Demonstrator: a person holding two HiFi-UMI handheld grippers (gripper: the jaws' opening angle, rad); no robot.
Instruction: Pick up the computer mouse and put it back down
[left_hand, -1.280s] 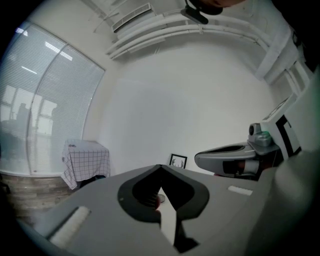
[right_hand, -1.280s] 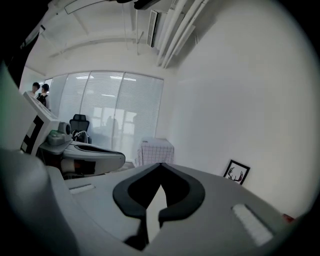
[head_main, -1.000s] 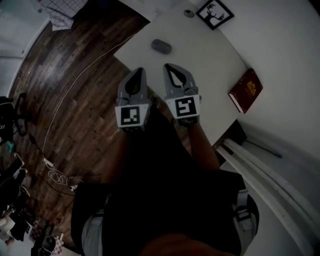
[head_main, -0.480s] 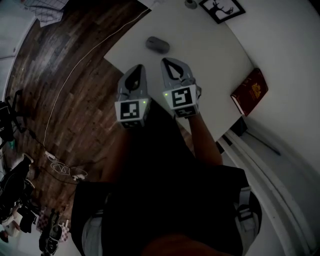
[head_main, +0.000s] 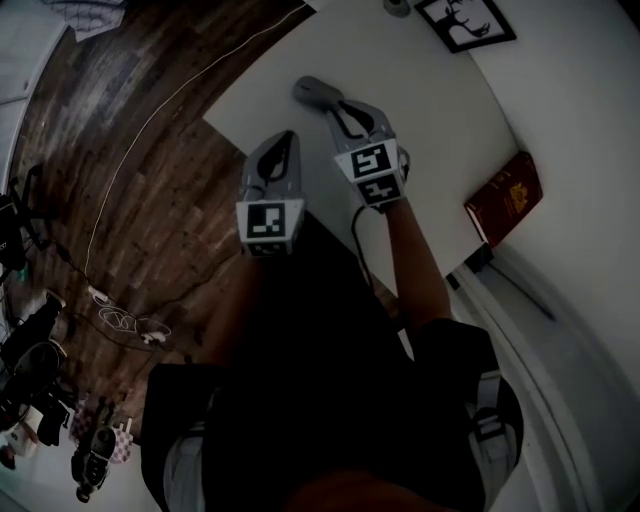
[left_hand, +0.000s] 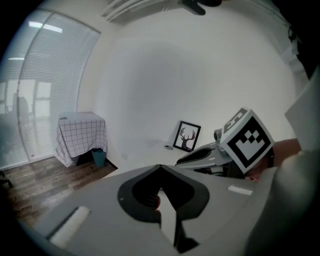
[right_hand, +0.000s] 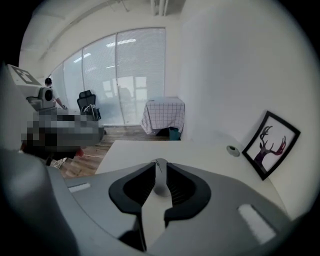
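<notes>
A grey computer mouse (head_main: 311, 91) lies near the left edge of the white table (head_main: 430, 130). My right gripper (head_main: 331, 104) points down at it, its tips at the mouse's near end. In the right gripper view the mouse (right_hand: 160, 187) shows through the narrow gap between the jaws of my right gripper (right_hand: 159, 164). They have just been opening, and the pads do not press on the mouse. My left gripper (head_main: 284, 139) hangs beside it, over the table's left edge, tips together on nothing. In its own view my left gripper (left_hand: 160, 166) looks shut.
A framed deer picture (head_main: 465, 22) leans on the wall at the table's far end, a small round object (head_main: 397, 6) beside it. A red book (head_main: 503, 195) lies at the table's right edge. A white cable (head_main: 150, 120) runs over the wooden floor on the left.
Both grippers have moved forward and down over the table. The right one has gone farther and now has its tips at the mouse. The mouse has not moved.
</notes>
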